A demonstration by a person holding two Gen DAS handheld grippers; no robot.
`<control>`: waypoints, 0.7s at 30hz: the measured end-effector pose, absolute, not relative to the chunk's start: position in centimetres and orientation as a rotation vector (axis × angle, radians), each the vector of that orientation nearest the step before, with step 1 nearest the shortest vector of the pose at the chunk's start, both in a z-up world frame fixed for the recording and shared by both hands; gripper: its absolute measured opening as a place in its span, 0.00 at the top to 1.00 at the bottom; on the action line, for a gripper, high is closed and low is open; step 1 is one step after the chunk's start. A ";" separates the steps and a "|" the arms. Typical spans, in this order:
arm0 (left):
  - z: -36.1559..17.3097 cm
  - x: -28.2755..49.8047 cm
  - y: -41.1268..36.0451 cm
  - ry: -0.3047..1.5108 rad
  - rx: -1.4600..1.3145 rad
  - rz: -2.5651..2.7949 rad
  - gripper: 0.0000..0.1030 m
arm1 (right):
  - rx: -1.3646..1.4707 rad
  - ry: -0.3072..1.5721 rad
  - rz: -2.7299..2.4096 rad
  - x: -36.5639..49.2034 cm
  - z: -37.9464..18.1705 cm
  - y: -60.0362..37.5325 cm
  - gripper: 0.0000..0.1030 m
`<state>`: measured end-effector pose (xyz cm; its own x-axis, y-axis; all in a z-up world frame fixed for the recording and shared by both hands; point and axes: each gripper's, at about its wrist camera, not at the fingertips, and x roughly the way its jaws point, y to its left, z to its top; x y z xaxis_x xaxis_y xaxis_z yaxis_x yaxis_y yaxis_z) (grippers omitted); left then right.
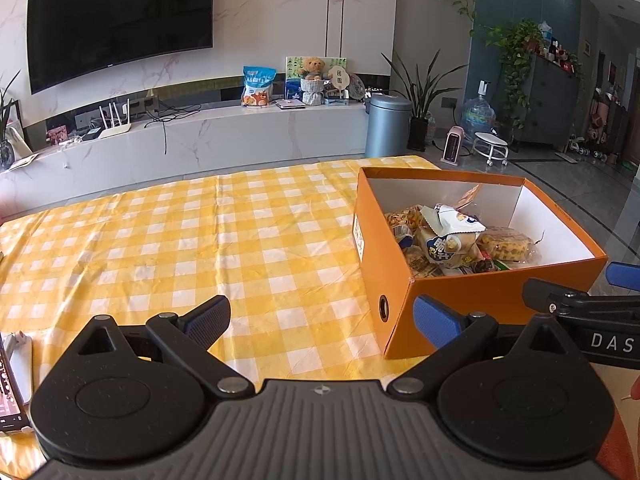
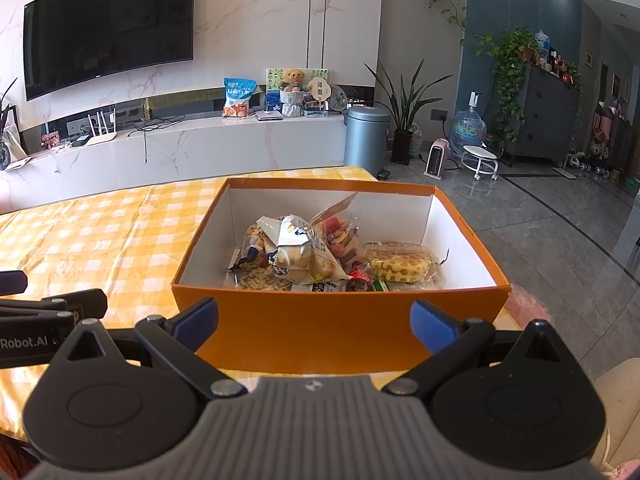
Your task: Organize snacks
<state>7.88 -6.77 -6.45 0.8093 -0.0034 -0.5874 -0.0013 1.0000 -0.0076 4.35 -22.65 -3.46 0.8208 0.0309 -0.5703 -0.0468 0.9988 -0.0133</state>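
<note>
An orange cardboard box (image 1: pixel 472 300) with white inner walls stands on the right end of the yellow checked tablecloth (image 1: pixel 200 240). It holds several wrapped snacks (image 1: pixel 452 240), among them a waffle pack (image 2: pixel 402 266) and a white and blue bag (image 2: pixel 296 240). My left gripper (image 1: pixel 322 320) is open and empty, low over the cloth just left of the box's near corner. My right gripper (image 2: pixel 316 322) is open and empty, right in front of the box's near wall (image 2: pixel 320 320). The right gripper also shows at the right edge of the left wrist view (image 1: pixel 580 304).
A phone and a white object (image 1: pixel 16 380) lie on the cloth at the near left. Beyond the table stand a white TV cabinet (image 1: pixel 200 136), a grey bin (image 1: pixel 386 126), plants and a small heater (image 1: pixel 454 148). The floor drops off right of the box.
</note>
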 end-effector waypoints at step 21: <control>-6.6 7.7 -7.1 0.627 -0.002 0.001 0.00 | -0.037 0.603 0.047 3.7 -3.8 -22.9 0.03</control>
